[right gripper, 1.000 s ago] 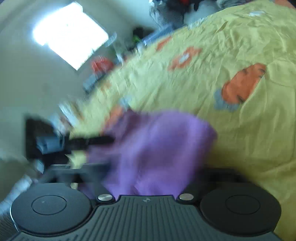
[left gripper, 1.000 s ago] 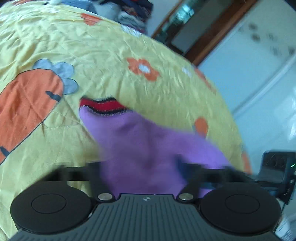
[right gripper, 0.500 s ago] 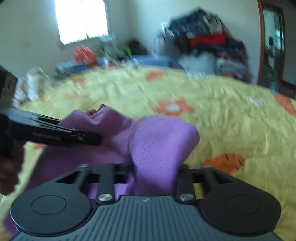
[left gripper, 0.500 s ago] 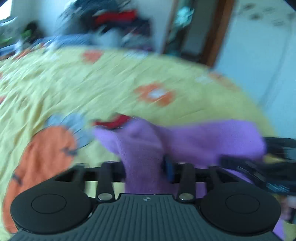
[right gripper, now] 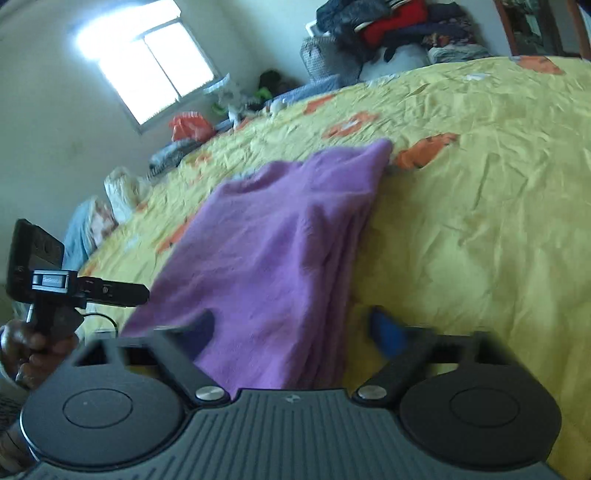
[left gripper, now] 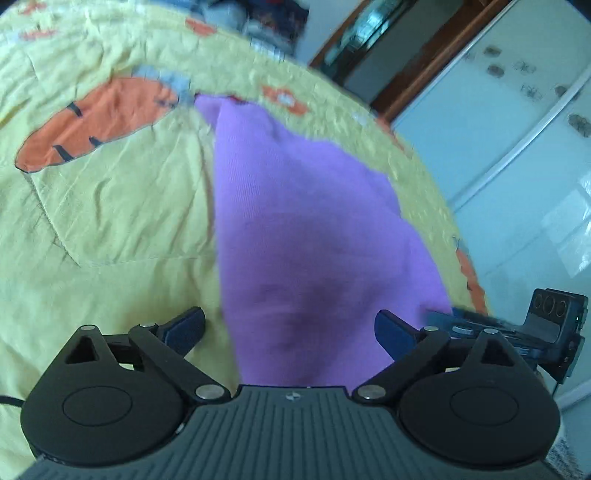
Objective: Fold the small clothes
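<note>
A small purple garment (left gripper: 303,229) lies folded on the yellow bedspread (left gripper: 110,221), with a sliver of red trim at its far end. My left gripper (left gripper: 290,328) is open, its fingers spread on either side of the garment's near end. My right gripper (right gripper: 295,330) is also open over the garment's near edge (right gripper: 269,258). The right gripper shows at the right edge of the left wrist view (left gripper: 517,332); the left gripper shows at the left of the right wrist view (right gripper: 74,288).
The bedspread carries orange carrot (left gripper: 99,118) and flower prints. Piles of clothes (right gripper: 391,33) sit beyond the bed's far side under a window (right gripper: 147,66). A door frame (left gripper: 417,62) and white wardrobe (left gripper: 517,129) stand to the right.
Both grippers were shut on the purple garment and lifted it; now both have opened and let go, and the garment lies flat, folded on the bed.
</note>
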